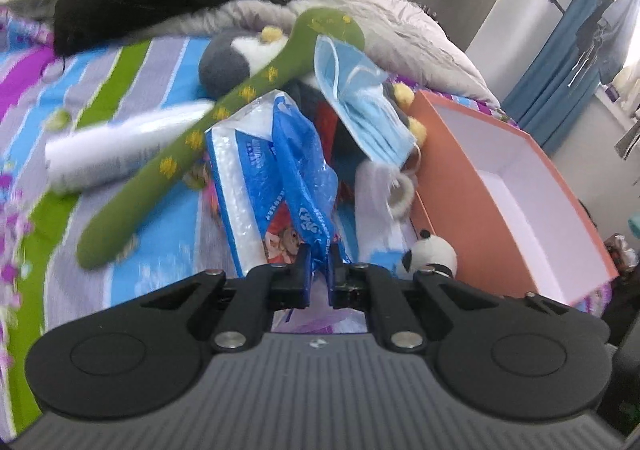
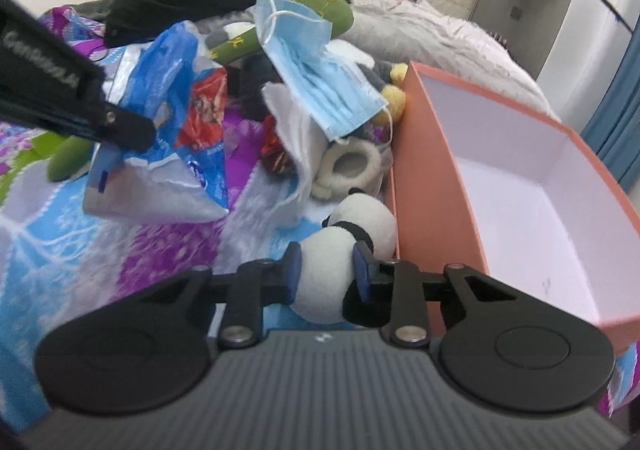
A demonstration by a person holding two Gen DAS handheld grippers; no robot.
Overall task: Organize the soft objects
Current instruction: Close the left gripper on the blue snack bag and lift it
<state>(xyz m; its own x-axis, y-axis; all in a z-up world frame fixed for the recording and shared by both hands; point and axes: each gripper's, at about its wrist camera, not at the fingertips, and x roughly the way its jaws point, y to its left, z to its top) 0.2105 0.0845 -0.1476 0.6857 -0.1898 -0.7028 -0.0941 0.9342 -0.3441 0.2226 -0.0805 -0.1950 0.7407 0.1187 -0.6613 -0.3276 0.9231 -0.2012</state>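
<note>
On the bed beside the open orange box [image 2: 436, 186], the right claw [image 2: 326, 274] is clamped on the panda plush [image 2: 340, 250]; the left claw [image 1: 319, 270] pinches the blue plastic tissue pack [image 1: 280, 170]. Lift each clear of the pile, then release low inside the box.

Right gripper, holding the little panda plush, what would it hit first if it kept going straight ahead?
Probably the cream fleece slipper just beyond the panda plush held by the right gripper; depth is uncertain.
</note>
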